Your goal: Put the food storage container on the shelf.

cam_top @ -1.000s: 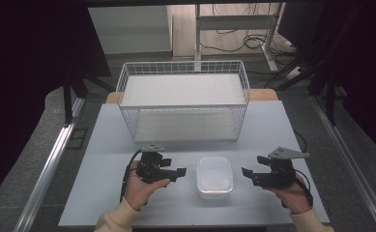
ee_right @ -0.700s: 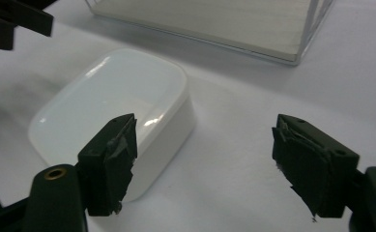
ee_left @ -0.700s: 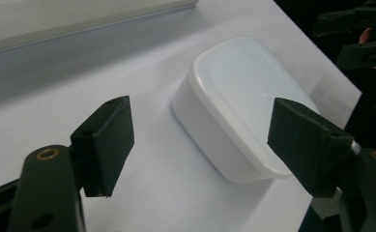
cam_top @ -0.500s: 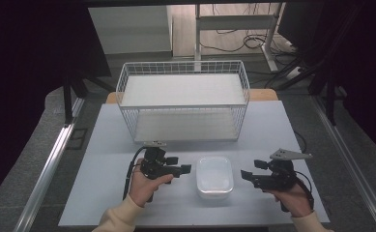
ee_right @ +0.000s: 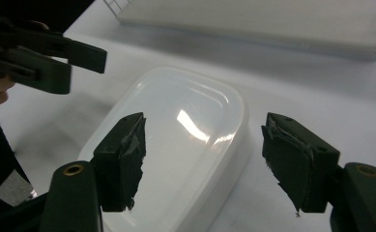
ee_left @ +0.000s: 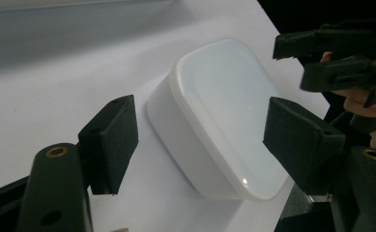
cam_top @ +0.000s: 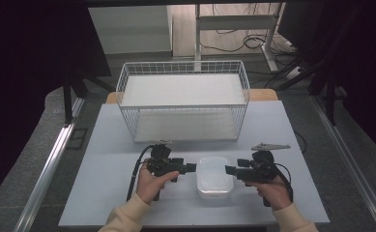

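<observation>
tools (cam_top: pixel 191 167) (cam_top: pixel 229 169) flank white lidded box (cam_top: pixel 214 176), both released; right one closing.

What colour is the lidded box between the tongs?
White all over, lid included; the box shows best in the right gripper view.

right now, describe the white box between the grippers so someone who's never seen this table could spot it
Start at the white table and find the big wire basket at its far side. Nearer the person, in front of that basket, a small white lidded container sits between the left gripper and right gripper. It is the low, smooth, glossy box with rounded corners, solid rather than wire.
</observation>
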